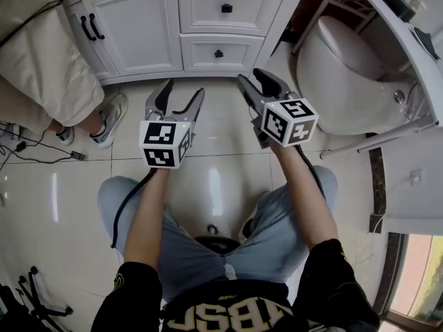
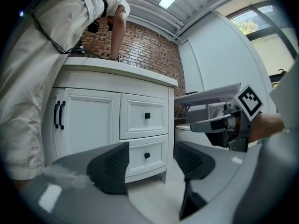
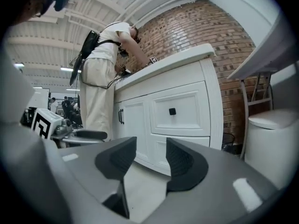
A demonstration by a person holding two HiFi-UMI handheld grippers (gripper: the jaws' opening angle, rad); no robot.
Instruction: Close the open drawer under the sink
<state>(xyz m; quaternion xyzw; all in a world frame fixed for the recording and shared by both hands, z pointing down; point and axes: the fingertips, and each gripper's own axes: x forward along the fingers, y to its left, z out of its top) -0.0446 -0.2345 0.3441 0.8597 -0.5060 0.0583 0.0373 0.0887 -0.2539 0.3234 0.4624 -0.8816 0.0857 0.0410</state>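
Ahead of jaws: lower drawer (image 1: 219,52), well apart | left gripper (image 1: 183,90) spread | right gripper (image 1: 250,77) slightly parted

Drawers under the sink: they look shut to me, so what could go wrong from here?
The upper drawer and lower drawer look flush, so little remains. The left hand-held gripper is near a standing person's shoe and could bump it. The right hand-held gripper could knock the toilet beside it.

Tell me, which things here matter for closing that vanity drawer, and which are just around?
Job: lower drawer, upper drawer (both look shut), left gripper, right gripper.
Just around: toilet, cupboard doors, bystander's shoe.
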